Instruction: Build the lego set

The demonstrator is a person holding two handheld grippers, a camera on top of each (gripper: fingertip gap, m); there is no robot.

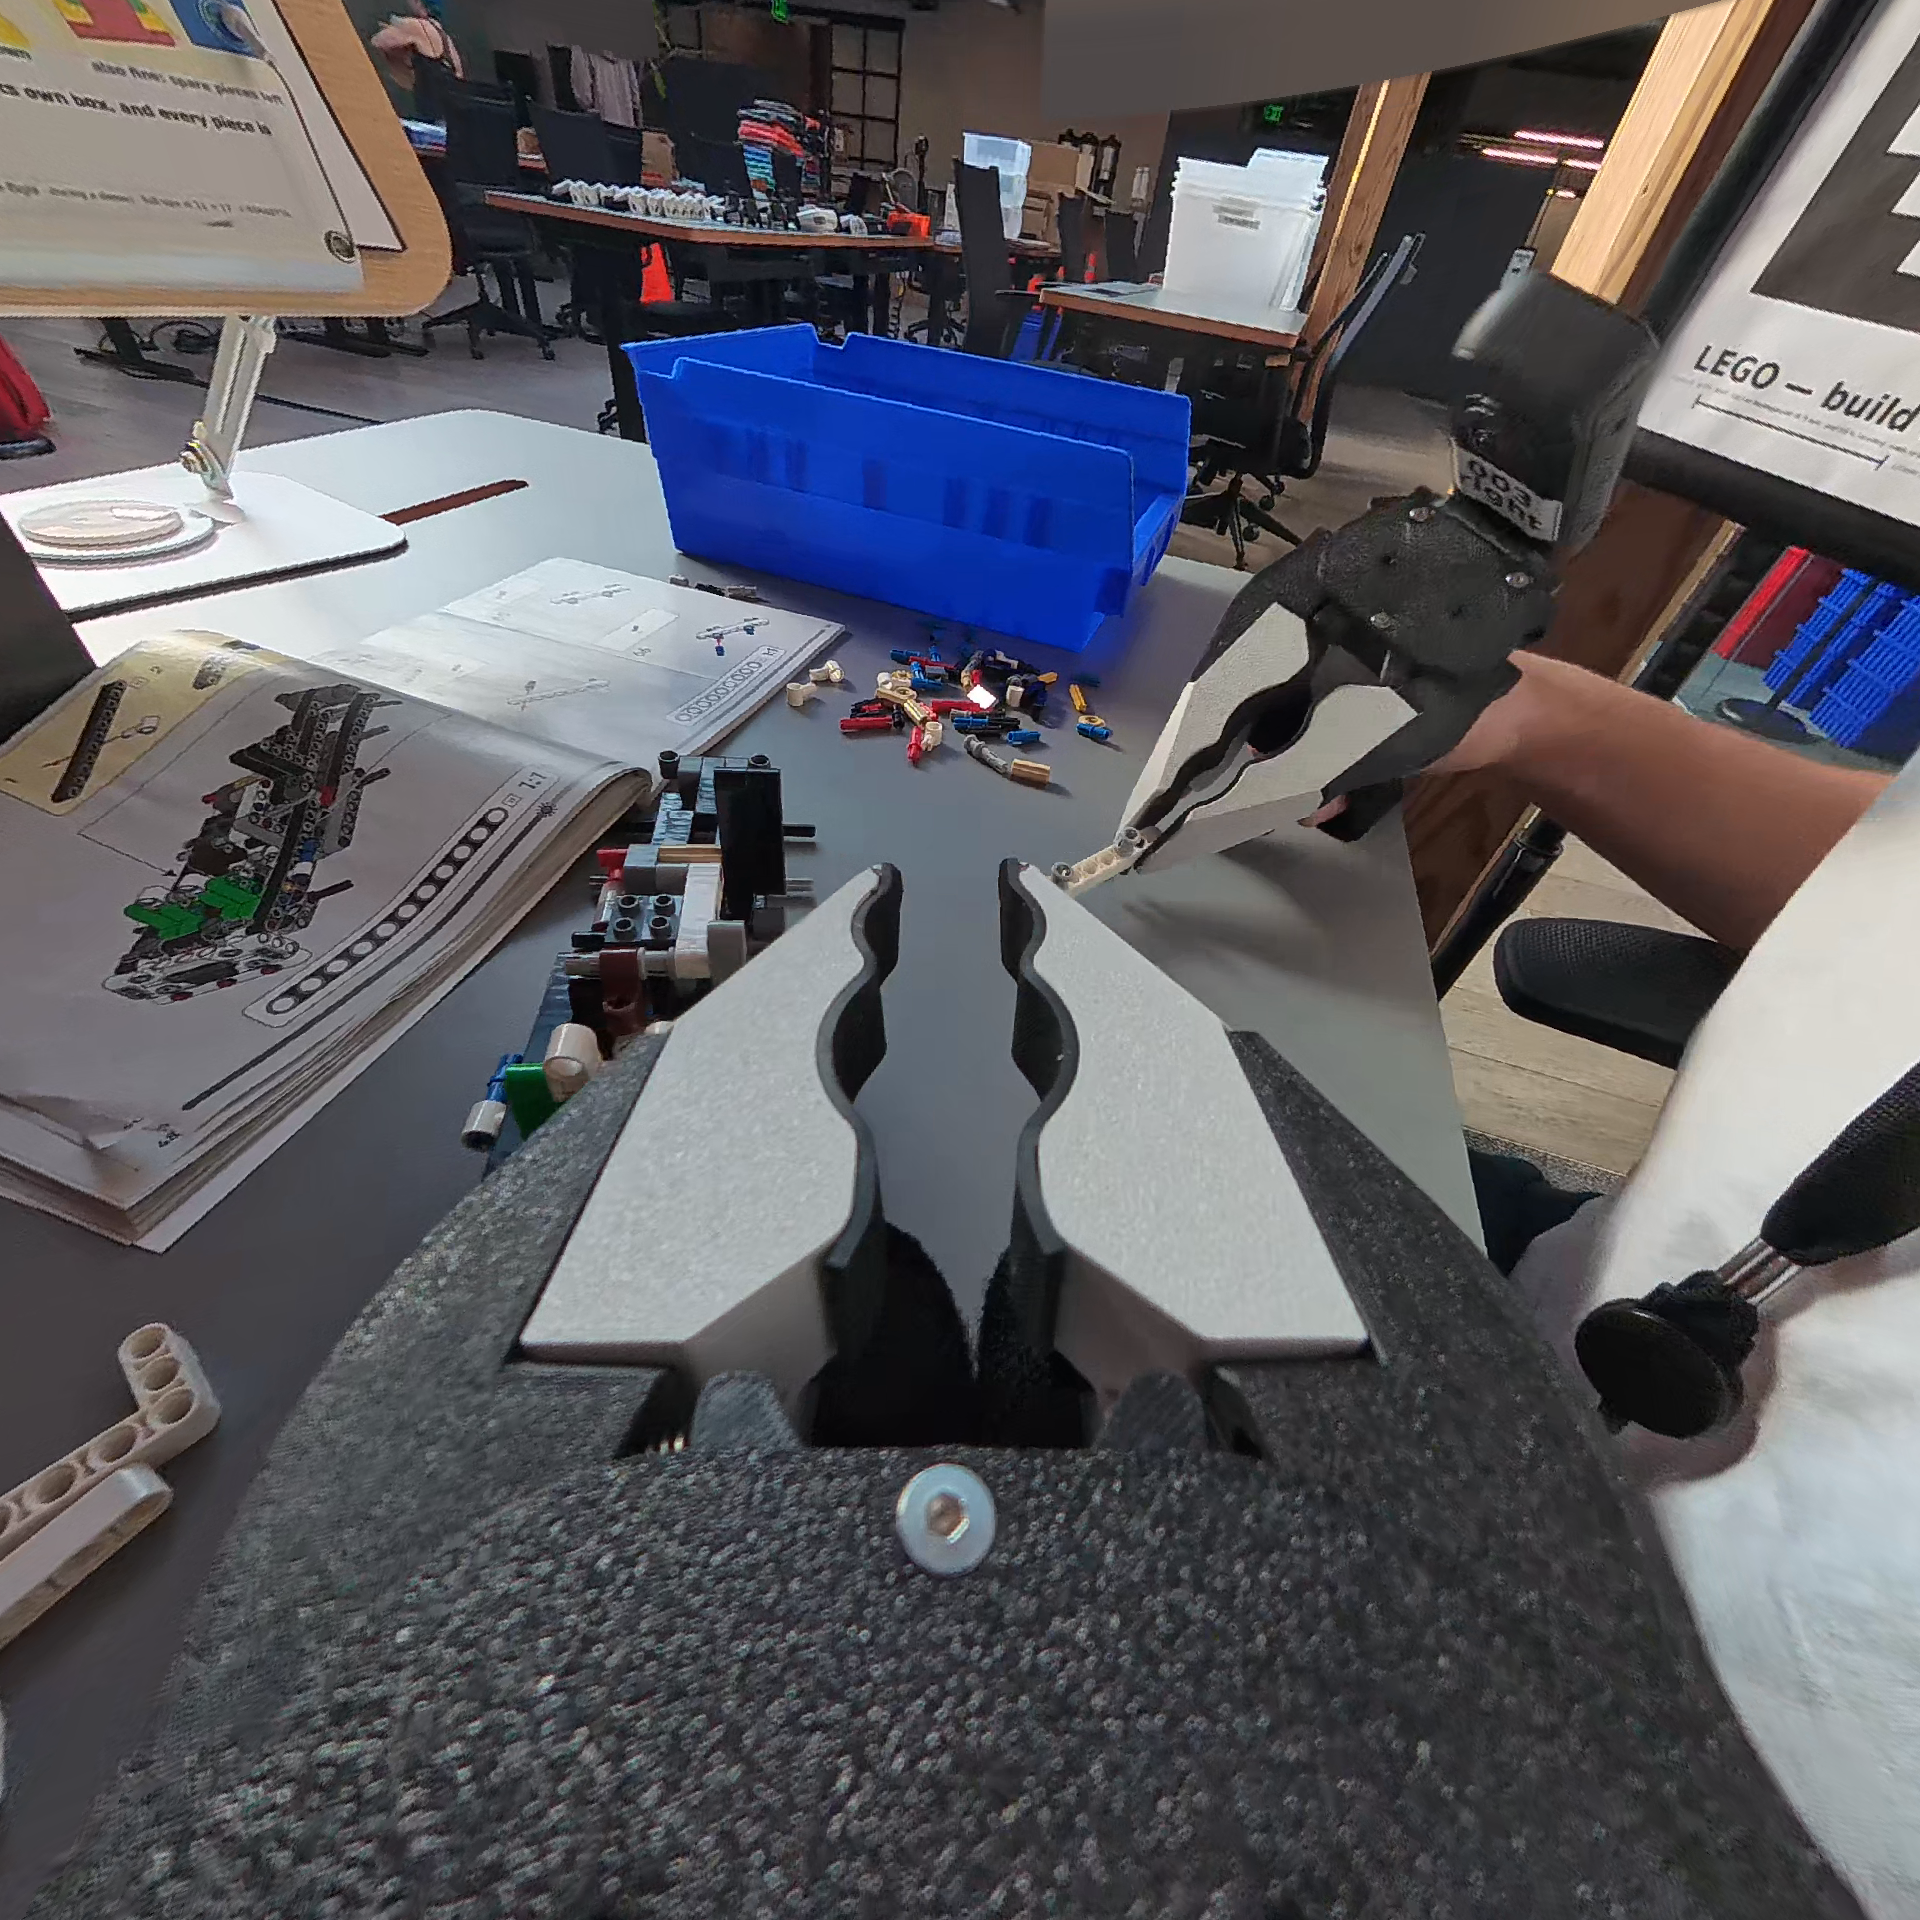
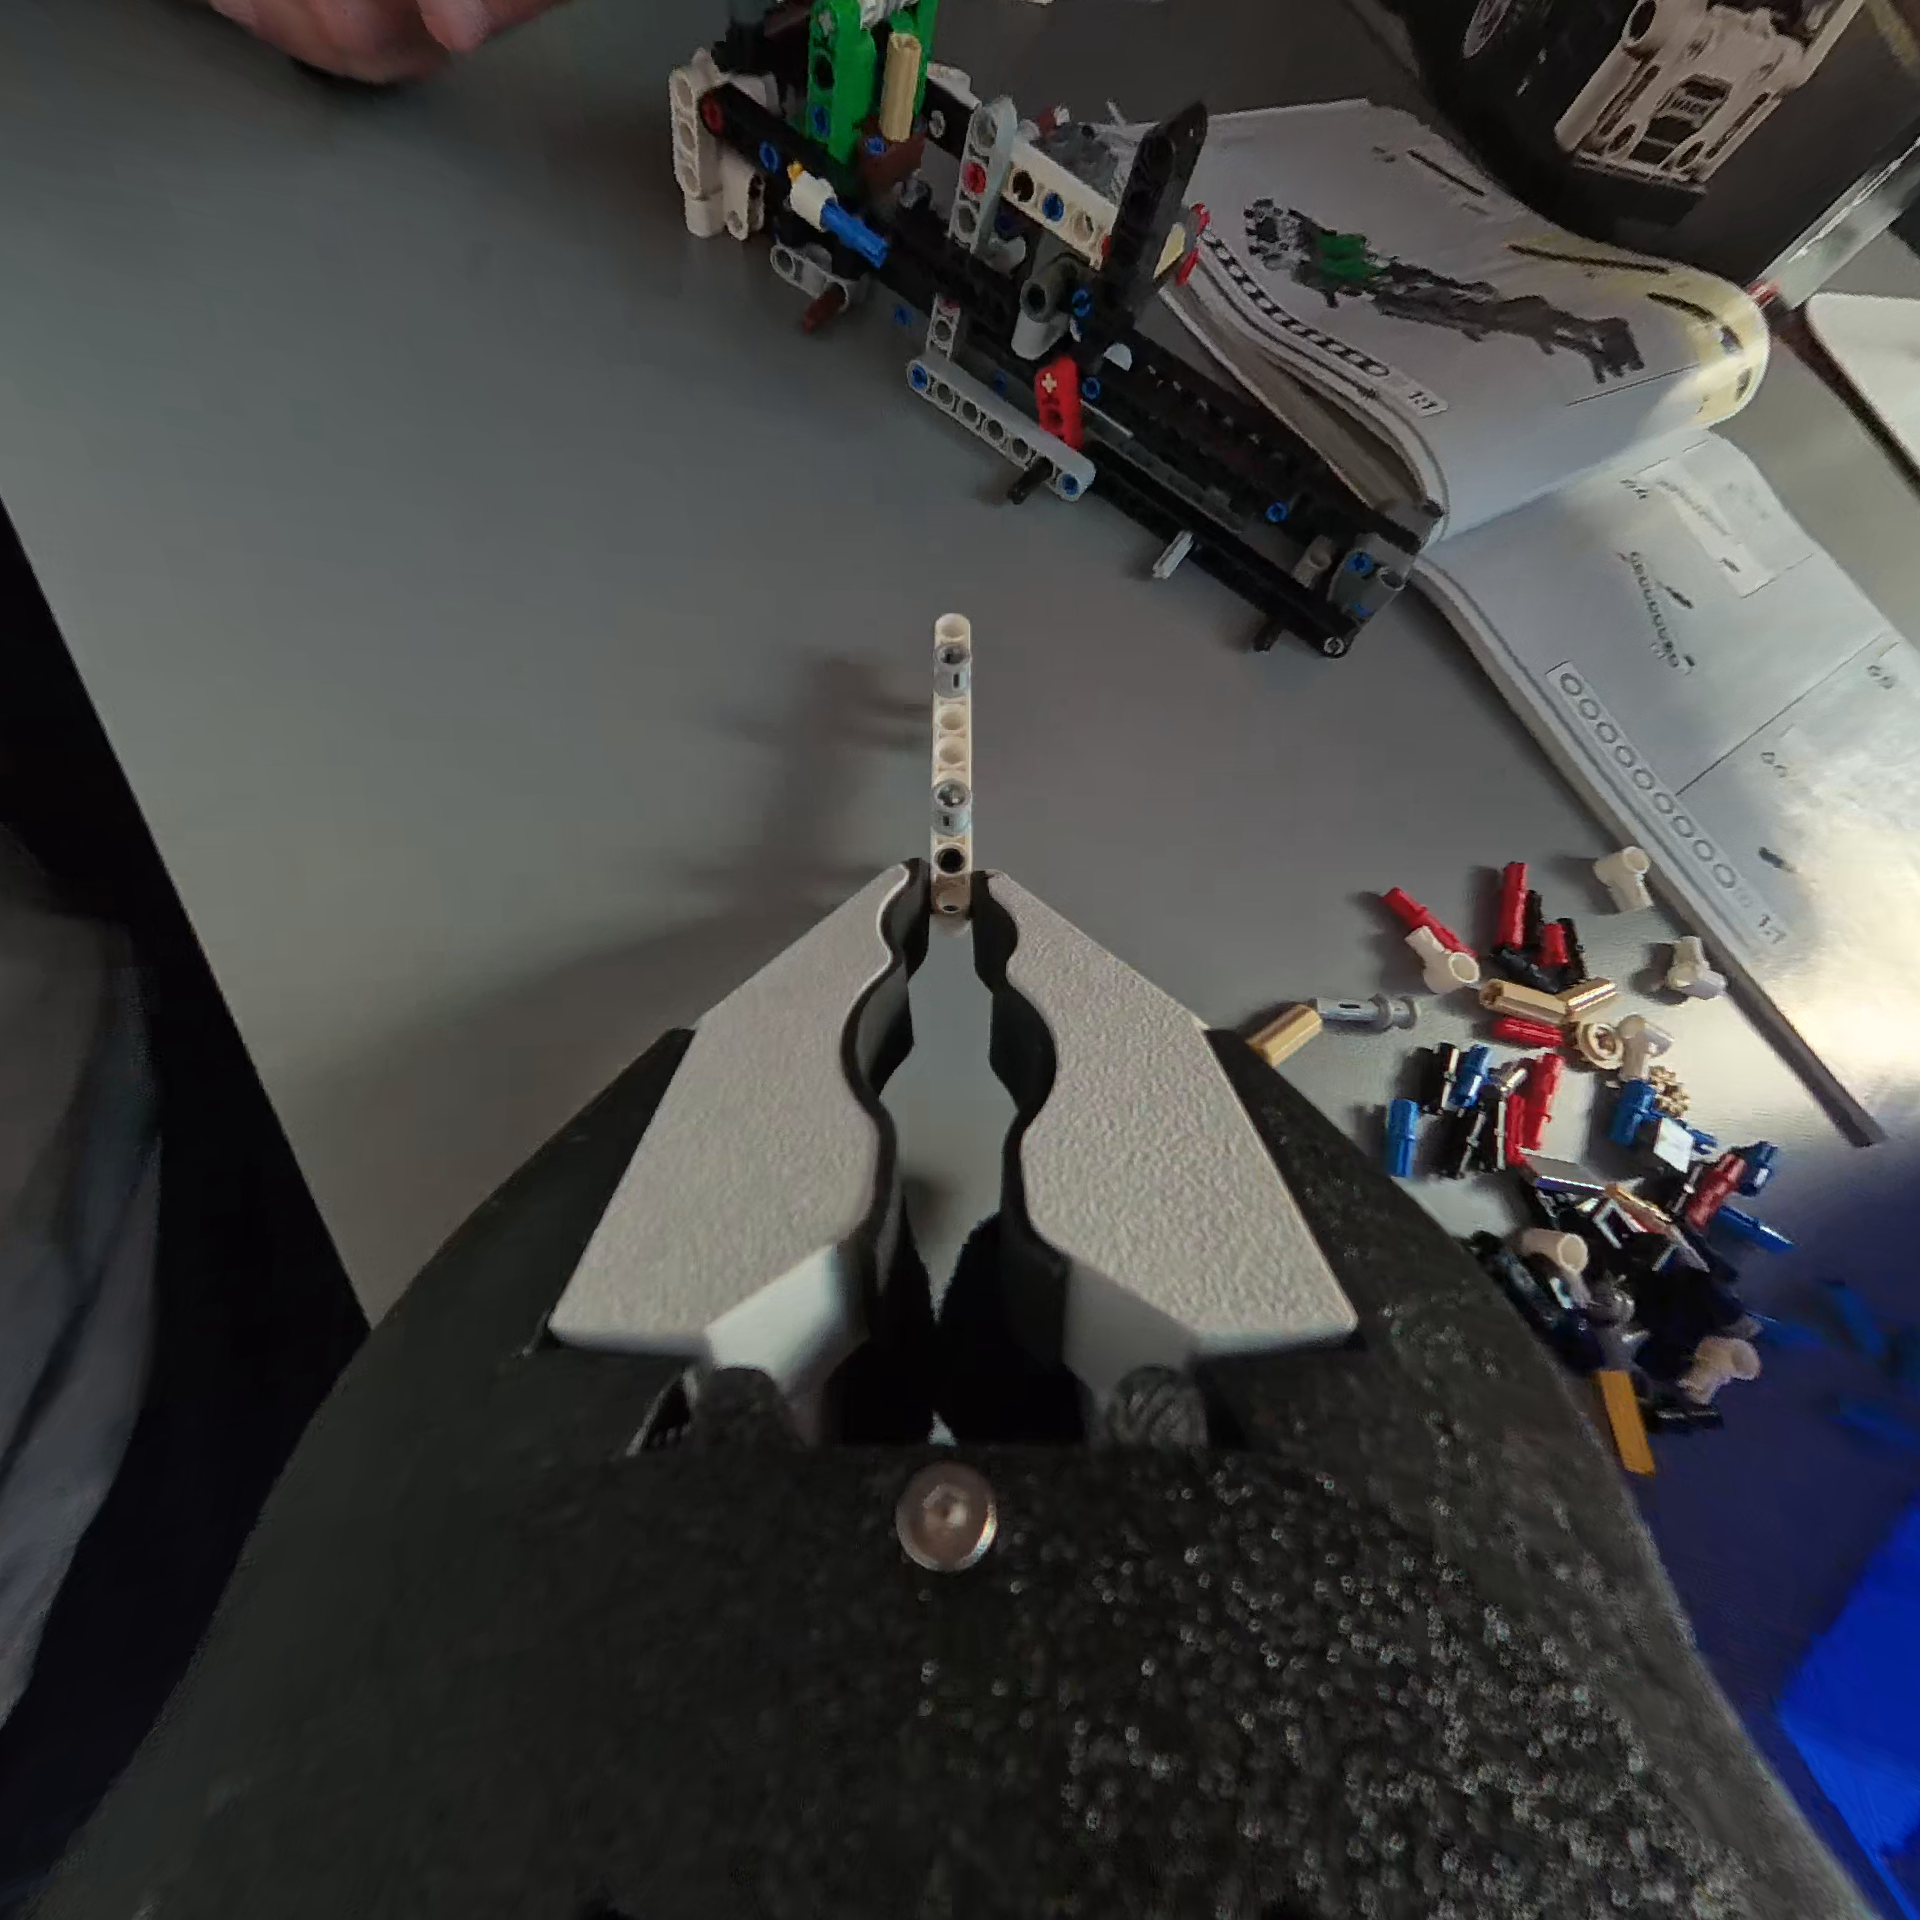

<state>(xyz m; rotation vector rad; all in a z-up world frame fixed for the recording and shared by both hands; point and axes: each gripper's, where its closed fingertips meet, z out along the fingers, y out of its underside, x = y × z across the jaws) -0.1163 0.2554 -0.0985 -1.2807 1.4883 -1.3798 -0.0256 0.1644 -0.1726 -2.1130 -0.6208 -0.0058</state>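
Observation:
My right gripper [image 2: 951, 894] is shut on one end of a white holed beam [image 2: 952, 727] with grey pins in it; the beam sticks forward above the grey table. In the left wrist view the right gripper [image 1: 1138, 840] holds that beam [image 1: 1096, 864] just right of my left fingertips. My left gripper [image 1: 948, 878] is open and empty above the table. The part-built model [image 2: 1049, 301], black with white, grey, green and red parts, lies ahead by the instruction booklet [image 2: 1507, 312]; it also shows in the left wrist view [image 1: 675, 894].
A pile of small loose pins and connectors [image 1: 966, 707] lies before a blue bin [image 1: 904, 478]; the pile also shows in the right wrist view [image 2: 1538, 1091]. White angled beams [image 1: 104, 1444] lie at the near left. A stand with a sheet [image 1: 197, 156] is at the back left. There is about 15 centimeters between the tips of the two grippers.

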